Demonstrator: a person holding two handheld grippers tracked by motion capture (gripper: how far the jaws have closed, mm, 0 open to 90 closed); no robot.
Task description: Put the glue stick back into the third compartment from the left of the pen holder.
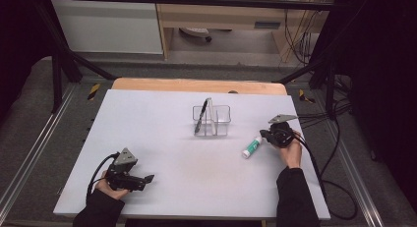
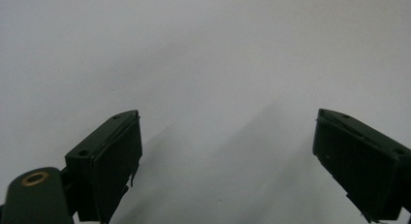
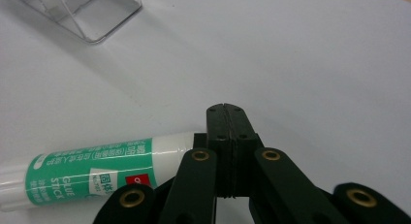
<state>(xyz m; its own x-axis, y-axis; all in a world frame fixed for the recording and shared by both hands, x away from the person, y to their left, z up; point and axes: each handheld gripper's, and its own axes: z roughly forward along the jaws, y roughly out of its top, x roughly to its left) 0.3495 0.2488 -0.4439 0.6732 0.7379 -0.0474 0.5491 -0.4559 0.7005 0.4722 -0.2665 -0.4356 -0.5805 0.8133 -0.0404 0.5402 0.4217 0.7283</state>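
A green-and-white glue stick (image 1: 252, 147) lies flat on the white table mat (image 1: 172, 153), right of centre. My right gripper (image 1: 264, 135) sits just beyond the stick's far end, with its jaws pressed together and nothing between them. In the right gripper view the shut right gripper (image 3: 226, 111) rests beside the glue stick (image 3: 97, 170), whose white end runs behind the jaws. A clear plastic organiser (image 1: 212, 120) stands mid-table with a black pen (image 1: 201, 117) leaning in it. My left gripper (image 1: 149, 179) rests at the near left, open, with bare mat between its jaws (image 2: 228, 151).
A corner of the clear organiser (image 3: 87, 15) shows at the upper left of the right gripper view. Black cables (image 1: 324, 153) trail off the table's right side. A wooden table edge (image 1: 196, 84) runs along the back, with a metal frame around it.
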